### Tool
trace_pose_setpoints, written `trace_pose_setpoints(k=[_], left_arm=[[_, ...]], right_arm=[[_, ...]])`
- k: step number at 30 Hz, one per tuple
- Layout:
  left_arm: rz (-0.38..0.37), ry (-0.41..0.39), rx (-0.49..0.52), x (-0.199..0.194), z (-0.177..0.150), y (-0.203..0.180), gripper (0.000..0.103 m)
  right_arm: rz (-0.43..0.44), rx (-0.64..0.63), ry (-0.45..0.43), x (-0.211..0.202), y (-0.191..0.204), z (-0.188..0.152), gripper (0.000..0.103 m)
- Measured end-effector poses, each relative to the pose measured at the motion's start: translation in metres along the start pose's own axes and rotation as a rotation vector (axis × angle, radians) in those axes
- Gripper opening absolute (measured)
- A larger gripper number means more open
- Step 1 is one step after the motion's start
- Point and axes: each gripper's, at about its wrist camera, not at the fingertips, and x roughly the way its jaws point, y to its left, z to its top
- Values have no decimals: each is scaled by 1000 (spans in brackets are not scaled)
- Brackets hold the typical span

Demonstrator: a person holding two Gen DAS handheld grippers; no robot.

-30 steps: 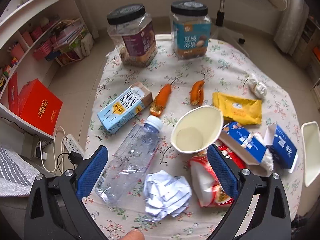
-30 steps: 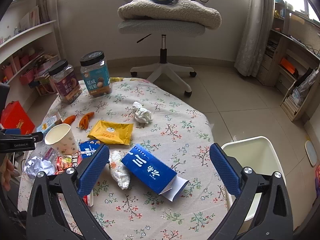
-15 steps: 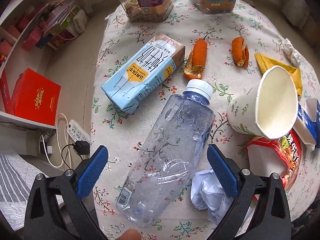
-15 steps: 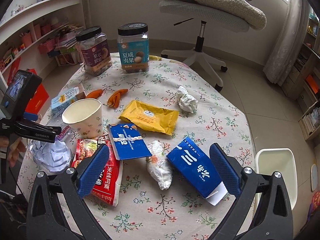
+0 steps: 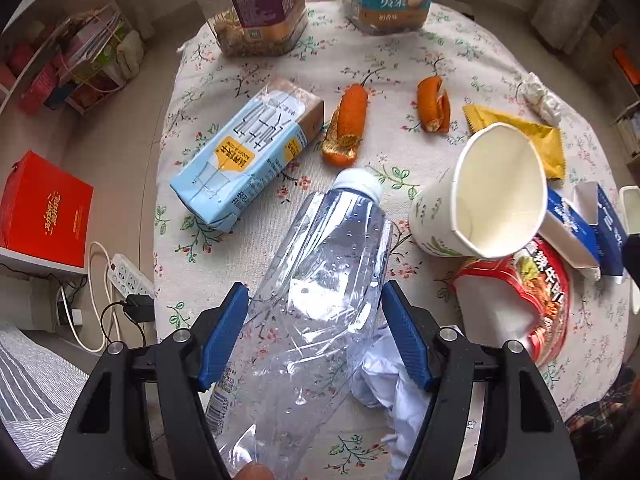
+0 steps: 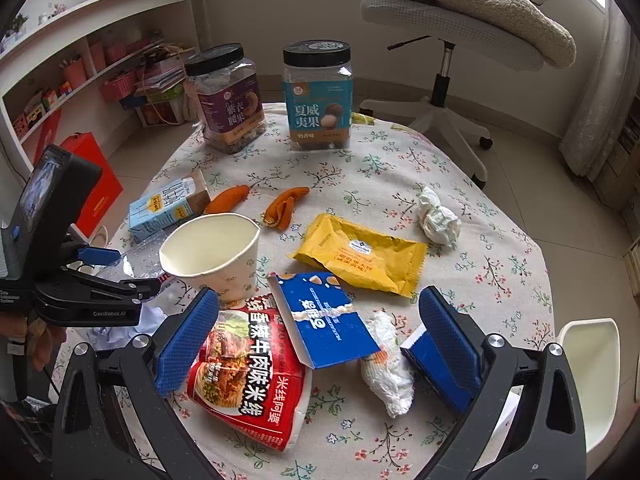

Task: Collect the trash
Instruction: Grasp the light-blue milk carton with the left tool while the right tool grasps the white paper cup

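The left gripper point(image 5: 314, 330) has its jaws either side of the bottle point(image 5: 320, 300), which lies on the desk point(image 5: 400, 52) with its cap pointing away. The pads touch or nearly touch the clear wall at mid-body; whether they already squeeze it I cannot tell. Taking it across the belly suits a light, crushable thing that would roll if nudged at one end. Crumpled paper point(image 5: 396, 392) sits just beside the bottle, under the right pad, and could get caught in the grip.

The right gripper point(image 6: 316, 340) hovers with jaws wide apart, holding nothing, over the blue box point(image 6: 324, 316) and noodle bag point(image 6: 248, 376). The white bin point(image 6: 596, 364) stands off the desk's right edge, probably where the trash goes.
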Motion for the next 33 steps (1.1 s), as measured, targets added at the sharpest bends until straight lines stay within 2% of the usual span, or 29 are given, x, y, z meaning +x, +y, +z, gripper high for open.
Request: trace_pose_setpoints(k=[1,2,5,7,10,13,15,19,22,24,25,29,33], left_arm=[[-9,-25,-4,-10,-1,2,64],[-24,-48,-12,-19,-1,4,56],[-71,-113,-54,-48,-2,14,20],[-106,-141,-83,-59,-2,23,20],[-151,-103,-98,-54,-1,29,20],[-123,-45,-105,-43,-3,36,24],[-102,-12,-135,-39,-7,45,48],[-88,-12,-185,-39,-6,62,55],[-62,-57,-150,-36,6,62,61],[-65,-60,-110,-25,15,59,68],[-55,-44,-88,-17,21,57,69],[70,21,11,17,45,48,70],[109,78,88,44,72,45,70]], right_arm=[[15,-24,3,3,5,3,96],[34,-54,13,7,11,6,96],[91,-108,27,18,27,11,96],[120,-120,45,26,37,12,96],[121,-131,69,37,47,9,96],[130,-123,72,37,48,6,96],[131,-116,66,34,47,6,96],[126,-90,49,28,39,8,96],[140,-58,53,27,33,8,96],[139,-60,56,25,31,7,96],[134,-64,54,24,30,6,96],[141,-75,45,19,25,7,96],[179,-78,45,19,22,13,96]])
